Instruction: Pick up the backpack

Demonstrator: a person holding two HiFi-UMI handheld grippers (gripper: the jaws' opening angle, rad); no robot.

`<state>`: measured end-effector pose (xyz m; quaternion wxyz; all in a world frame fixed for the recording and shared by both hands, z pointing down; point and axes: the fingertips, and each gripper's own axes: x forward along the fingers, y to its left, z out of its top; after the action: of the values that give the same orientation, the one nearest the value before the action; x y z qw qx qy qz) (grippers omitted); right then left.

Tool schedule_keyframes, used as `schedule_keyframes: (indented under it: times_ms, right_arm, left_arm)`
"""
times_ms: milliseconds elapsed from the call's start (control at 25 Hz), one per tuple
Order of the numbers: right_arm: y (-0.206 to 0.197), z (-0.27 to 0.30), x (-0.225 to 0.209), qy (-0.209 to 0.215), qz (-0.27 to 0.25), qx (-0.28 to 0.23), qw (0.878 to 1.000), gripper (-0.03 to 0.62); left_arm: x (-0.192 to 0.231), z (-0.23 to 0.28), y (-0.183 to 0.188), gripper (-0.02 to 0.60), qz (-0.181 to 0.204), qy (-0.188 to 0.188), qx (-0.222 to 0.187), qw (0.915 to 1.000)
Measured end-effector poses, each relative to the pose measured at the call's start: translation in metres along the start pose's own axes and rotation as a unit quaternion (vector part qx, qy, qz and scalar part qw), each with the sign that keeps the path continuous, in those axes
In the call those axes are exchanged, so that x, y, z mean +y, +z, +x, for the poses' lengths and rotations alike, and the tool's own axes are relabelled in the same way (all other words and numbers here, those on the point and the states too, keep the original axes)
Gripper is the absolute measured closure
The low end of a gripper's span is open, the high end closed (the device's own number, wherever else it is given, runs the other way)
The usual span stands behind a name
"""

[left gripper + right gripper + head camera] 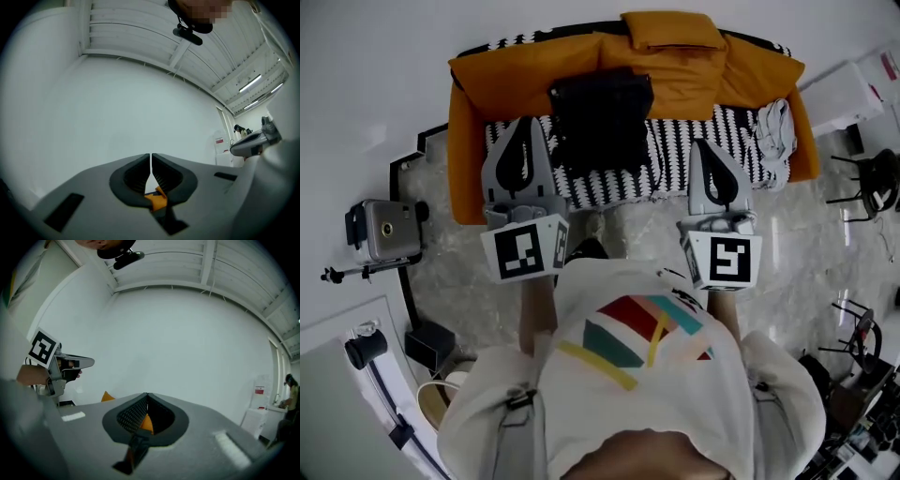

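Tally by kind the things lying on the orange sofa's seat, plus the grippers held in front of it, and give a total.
Black backpack: 1
Black-and-white throw: 1
White bundled cloth: 1
Grippers: 2 (left gripper, right gripper)
Total: 5
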<state>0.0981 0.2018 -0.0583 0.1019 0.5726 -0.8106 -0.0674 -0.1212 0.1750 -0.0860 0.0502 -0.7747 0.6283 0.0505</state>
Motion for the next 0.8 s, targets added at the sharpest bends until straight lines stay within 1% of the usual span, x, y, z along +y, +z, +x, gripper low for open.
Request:
schedule_keyframes:
  times_ms: [120,280,400,520,680,800]
  right_arm:
    - [-0.008,0.021,-0.017,-0.020,0.013,0.012,1.000,0.589]
    - [-0.012,0.054,-0.022,-0.026,0.036,0.014,0.999,0.589]
    - [-0.012,0.077,-0.020,-0.027,0.031,0.019,0.999,0.589]
    - [-0.010,0.096,-0.018,-0.024,0.021,0.023,0.999,0.589]
    - [-0.014,0.108,-0.018,-0.002,0.016,0.026,1.000,0.589]
    - [-0.021,0.114,-0.034,0.003,0.022,0.024,0.999,0.589]
  left_arm:
    - [0.014,0.017,-0.007,0.557,-0.006,0.007,0.007,0.9999]
    - [0.039,0.035,-0.016,0.557,-0.004,0.016,0.014,0.9998]
    - [0.058,0.054,-0.020,0.557,-0.005,0.022,0.022,0.9995]
    - [0.069,0.075,-0.022,0.557,-0.009,0.024,0.020,0.9995]
    - [0.066,0.098,-0.037,0.557,-0.024,0.034,0.034,0.9986]
    - [0.048,0.109,-0.042,0.557,-0.016,0.037,0.044,0.9982]
